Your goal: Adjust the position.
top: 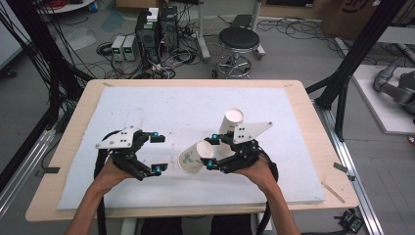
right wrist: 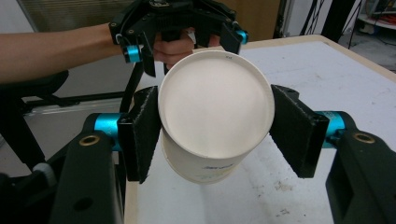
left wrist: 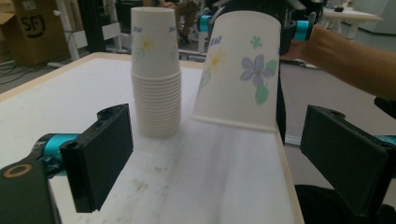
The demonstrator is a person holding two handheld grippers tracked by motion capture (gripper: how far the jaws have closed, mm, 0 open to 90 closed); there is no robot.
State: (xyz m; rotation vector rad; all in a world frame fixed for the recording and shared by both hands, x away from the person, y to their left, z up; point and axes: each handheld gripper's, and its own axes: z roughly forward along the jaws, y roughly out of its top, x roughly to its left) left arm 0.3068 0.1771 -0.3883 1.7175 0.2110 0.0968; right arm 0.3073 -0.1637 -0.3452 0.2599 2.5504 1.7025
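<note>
Paper cup (top: 195,157) clamped sideways in right gripper (top: 212,151), above the table's (top: 73,142) near half, beside the cup stack (top: 230,122). Left gripper (top: 156,152) wide, nothing between, near the front-left part.

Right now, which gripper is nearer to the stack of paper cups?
Right. The right gripper, shut on a single cup, sits just in front of the stack of paper cups; the left gripper is open, farther left.

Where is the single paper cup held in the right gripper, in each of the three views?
High view: the paper cup lies tilted at centre, in the right gripper.
Left gripper view: upper middle, base up.
Right gripper view: centre, base facing the camera.
Shared landmark: the white mat.
</note>
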